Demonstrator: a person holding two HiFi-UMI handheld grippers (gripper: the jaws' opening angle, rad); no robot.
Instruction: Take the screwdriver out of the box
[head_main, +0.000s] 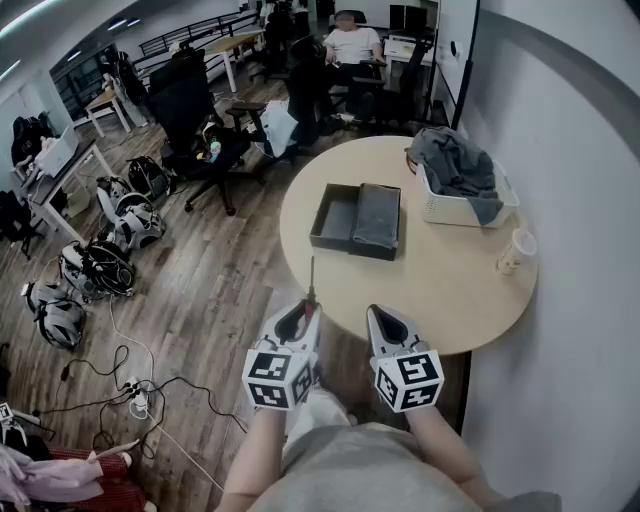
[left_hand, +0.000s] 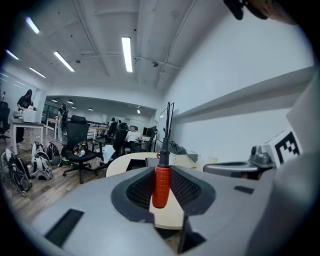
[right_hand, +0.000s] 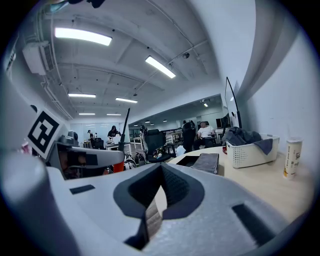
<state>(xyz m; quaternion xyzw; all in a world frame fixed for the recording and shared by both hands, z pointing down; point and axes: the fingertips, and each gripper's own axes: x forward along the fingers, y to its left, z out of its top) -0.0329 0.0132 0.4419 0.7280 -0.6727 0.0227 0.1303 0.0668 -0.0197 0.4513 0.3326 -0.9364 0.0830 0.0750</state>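
Observation:
My left gripper is shut on the red ribbed handle of a screwdriver. Its thin dark shaft sticks out past the jaws, over the near edge of the round table. In the left gripper view the handle sits upright between the dark pads of the left gripper. The dark open box lies farther back on the table, with its grey lid beside it on the right. To the right of the left one, my right gripper is shut with nothing in it. The right gripper points toward the table.
A white basket of grey cloth stands at the table's far right, with a paper cup nearer. A white wall runs along the right. Left of the table are office chairs, helmets and floor cables. A person sits at the back.

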